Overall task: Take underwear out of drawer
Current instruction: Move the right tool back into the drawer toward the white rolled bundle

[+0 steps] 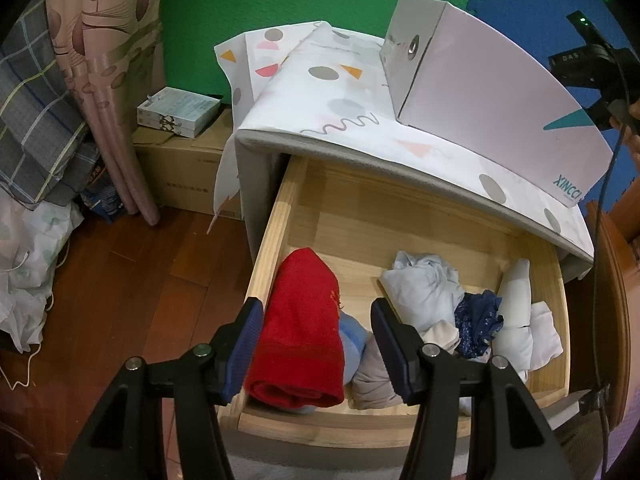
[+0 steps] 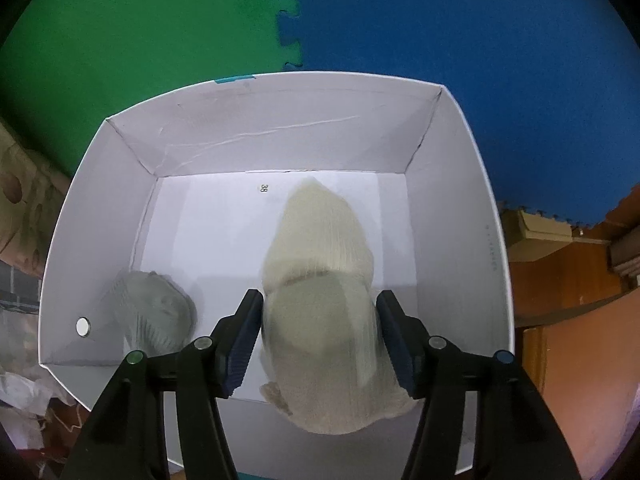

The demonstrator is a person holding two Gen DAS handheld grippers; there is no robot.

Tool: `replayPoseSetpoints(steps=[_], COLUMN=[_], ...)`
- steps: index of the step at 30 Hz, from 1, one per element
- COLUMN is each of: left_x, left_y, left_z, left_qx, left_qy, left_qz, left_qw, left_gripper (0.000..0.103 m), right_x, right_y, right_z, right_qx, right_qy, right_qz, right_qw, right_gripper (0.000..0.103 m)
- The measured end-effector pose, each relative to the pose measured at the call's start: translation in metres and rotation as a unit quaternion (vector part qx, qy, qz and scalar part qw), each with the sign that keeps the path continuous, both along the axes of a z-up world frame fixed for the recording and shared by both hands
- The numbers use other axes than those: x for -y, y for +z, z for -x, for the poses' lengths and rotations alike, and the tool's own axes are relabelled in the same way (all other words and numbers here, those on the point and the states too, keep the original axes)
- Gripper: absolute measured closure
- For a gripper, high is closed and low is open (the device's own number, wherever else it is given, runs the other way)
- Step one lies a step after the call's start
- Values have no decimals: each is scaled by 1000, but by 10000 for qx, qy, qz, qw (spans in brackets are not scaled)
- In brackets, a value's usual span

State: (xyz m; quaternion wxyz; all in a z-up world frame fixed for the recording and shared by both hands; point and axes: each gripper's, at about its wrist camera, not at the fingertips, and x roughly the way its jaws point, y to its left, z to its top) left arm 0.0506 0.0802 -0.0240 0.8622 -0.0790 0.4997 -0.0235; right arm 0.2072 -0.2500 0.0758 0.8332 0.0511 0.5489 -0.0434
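Left gripper (image 1: pixel 318 344): jaws spread wide, holding nothing, poised above the near end of the open wooden drawer (image 1: pixel 276 216). Red folded garment (image 1: pixel 304 332) lies directly between and beyond the fingers, along the drawer's left side. Light blue piece (image 1: pixel 354 338) and grey roll (image 1: pixel 372 376) sit just beside the red one, close to the right finger. Further right in the drawer: pale blue bundle (image 1: pixel 424 284), navy lace underwear (image 1: pixel 478 320), white folded items (image 1: pixel 520 308).

Right gripper (image 2: pixel 320 340): jaws parted, poised over the white box (image 2: pixel 460 200). Beige underwear (image 2: pixel 320 300) sits between the fingers, its image motion-blurred; whether the pads touch it cannot be told. Grey-green underwear (image 2: pixel 154 316) lies on the box floor, left of the left finger, near the side wall.

White box, seen from the left wrist (image 1: pixel 480 92): stands on the patterned cloth (image 1: pixel 340 92) covering the cabinet top, above the drawer.
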Motion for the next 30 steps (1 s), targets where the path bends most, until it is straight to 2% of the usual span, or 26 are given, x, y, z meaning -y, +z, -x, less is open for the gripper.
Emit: replayPoseSetpoints(steps=[7, 12, 17, 22, 24, 30], left_x=[2, 6, 11, 12, 13, 15], left_y=[-1, -3, -4, -6, -7, -10], left_z=[0, 1, 1, -1, 0, -1], left_qx=[-14, -29, -66, -173, -189, -325], left_qy=[-12, -50, -123, -153, -192, -304], left_qz=[-56, -155, -262, -298, -299, -274], left_qw=[10000, 9999, 9996, 9993, 9992, 9986], left_gripper=[46, 46, 46, 46, 46, 46], right_x=[13, 14, 23, 29, 31, 33], right_y=[21, 36, 37, 12, -10, -70], right_z=[32, 84, 143, 186, 198, 217], right_qx=[174, 218, 290, 20, -179, -768], right_qy=[11, 203, 332, 416, 356, 287], right_qz=[-85, -116, -119, -138, -212, -391], right_qw=[9998, 9995, 9990, 9990, 9990, 9959], right_gripper=[45, 45, 46, 47, 47, 56])
